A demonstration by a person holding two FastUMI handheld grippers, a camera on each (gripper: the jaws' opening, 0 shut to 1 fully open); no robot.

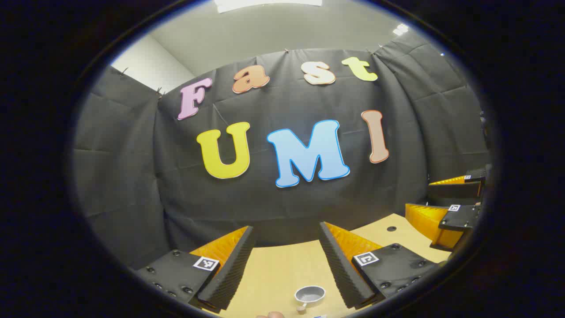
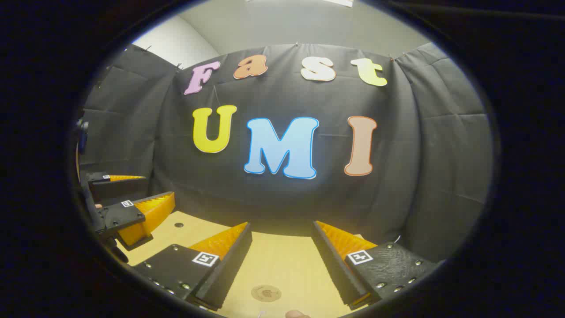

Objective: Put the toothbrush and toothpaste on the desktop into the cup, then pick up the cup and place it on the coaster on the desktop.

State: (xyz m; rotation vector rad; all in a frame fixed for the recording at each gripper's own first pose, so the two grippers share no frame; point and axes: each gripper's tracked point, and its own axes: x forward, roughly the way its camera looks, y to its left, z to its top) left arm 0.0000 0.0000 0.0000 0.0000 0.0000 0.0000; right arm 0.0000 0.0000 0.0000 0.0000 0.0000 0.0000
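In the left gripper view my left gripper (image 1: pixel 287 227) stands open above the wooden desktop (image 1: pixel 273 269), nothing between its fingers. A small grey cup (image 1: pixel 310 295) with a handle stands on the desktop below, near the right finger. My right gripper (image 1: pixel 419 194) hangs open at the far right of that view. In the right gripper view my right gripper (image 2: pixel 281 225) is open and holds nothing. A round brown coaster (image 2: pixel 265 293) lies flat on the desktop (image 2: pixel 282 260) beneath it. My left gripper (image 2: pixel 156 187) is open at the left. A pinkish object (image 2: pixel 296 314) is cut off at the bottom edge.
The black cloth wall (image 1: pixel 282 203) rises just behind the desktop's far edge. A small dark hole (image 1: pixel 391 229) marks the desktop near the back. Both grippers are raised above the table, side by side and apart.
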